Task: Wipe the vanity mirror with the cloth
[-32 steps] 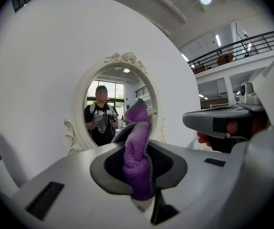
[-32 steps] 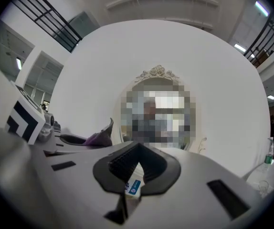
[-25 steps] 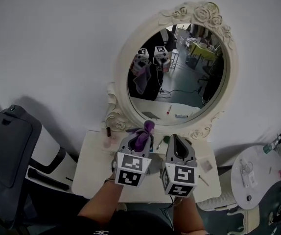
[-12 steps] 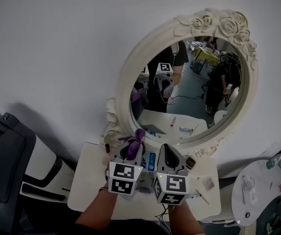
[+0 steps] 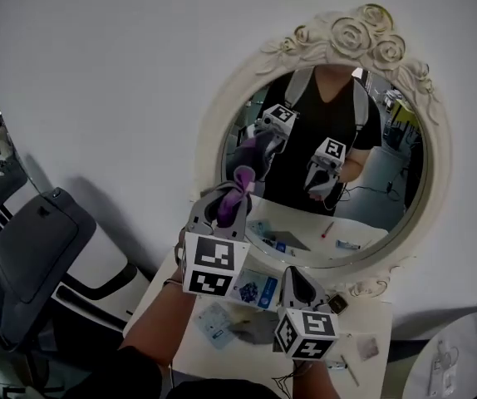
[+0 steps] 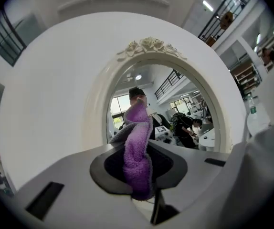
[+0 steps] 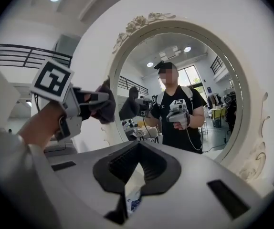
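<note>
The oval vanity mirror (image 5: 388,131) in its cream rose-carved frame hangs on the white wall above a small table. My left gripper (image 5: 232,196) is raised in front of the frame's lower left and is shut on a purple cloth (image 5: 238,191), which sticks up past the jaw tips. In the left gripper view the cloth (image 6: 138,123) stands between the jaws, with the mirror (image 6: 184,109) straight ahead. My right gripper (image 5: 295,274) is lower, over the table, shut with nothing in it. The right gripper view shows the left gripper (image 7: 87,101) close to the mirror (image 7: 208,80).
The white vanity table (image 5: 380,364) below the mirror carries a blue packet (image 5: 255,289), cards and small items. A grey chair (image 5: 39,256) stands at the left. The glass reflects a person with both grippers.
My left gripper has risen with the cloth from table level up to the mirror's lower left edge. The right gripper stays low. The head view has swung left and up.
</note>
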Tool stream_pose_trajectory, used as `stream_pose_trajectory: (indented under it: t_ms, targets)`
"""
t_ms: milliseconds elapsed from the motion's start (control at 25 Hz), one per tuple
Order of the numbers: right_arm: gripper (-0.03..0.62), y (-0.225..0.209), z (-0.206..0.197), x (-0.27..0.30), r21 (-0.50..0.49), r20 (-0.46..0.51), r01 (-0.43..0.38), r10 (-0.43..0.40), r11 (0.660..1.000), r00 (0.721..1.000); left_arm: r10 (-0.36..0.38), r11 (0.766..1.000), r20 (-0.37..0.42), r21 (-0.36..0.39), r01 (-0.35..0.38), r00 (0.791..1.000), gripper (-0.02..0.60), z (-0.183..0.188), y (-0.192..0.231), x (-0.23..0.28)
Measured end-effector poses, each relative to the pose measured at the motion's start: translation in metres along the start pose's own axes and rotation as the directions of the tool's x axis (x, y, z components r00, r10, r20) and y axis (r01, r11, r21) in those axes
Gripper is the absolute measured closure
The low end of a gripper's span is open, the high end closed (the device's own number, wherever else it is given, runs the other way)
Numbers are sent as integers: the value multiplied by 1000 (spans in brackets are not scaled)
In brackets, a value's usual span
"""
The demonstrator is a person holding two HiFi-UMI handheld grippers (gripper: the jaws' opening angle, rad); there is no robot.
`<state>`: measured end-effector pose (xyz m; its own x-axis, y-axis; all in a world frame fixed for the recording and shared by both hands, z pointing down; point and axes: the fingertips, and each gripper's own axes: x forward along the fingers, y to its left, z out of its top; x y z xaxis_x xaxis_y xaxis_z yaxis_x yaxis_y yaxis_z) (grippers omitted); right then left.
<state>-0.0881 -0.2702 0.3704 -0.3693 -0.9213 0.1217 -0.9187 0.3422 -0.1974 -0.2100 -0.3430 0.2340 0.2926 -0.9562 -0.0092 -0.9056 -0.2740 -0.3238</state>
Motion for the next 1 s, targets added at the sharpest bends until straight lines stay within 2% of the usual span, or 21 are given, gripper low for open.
stream_pose_trajectory:
  t_ms: [80,200,360,640,800,1000]
  targets:
    - [589,2,2,-3,-43,13,-21,21,999,1000,40,996,35,82,-43,999,510,38,5,6]
    - [590,10,4,-4,-100,20,-63,65,993,998,77,973,99,209,-97,992,509,95,7,18]
    - [591,10,14,-8,-109,42,-101,106,989,993,146,935,148,302,-185,978,509,151,13,40]
    - [590,-19,15,-18,-76,49,-47,51,996,997,203,879,124,415,-236,971,509,171,20,63]
    - [590,-23,16,-19,-100,60,-22,29,995,998,202,872,131,428,-240,970,509,177,16,68]
    - [590,-21,19,-19,-130,73,-14,24,991,997,172,874,200,421,-243,965,509,198,3,70]
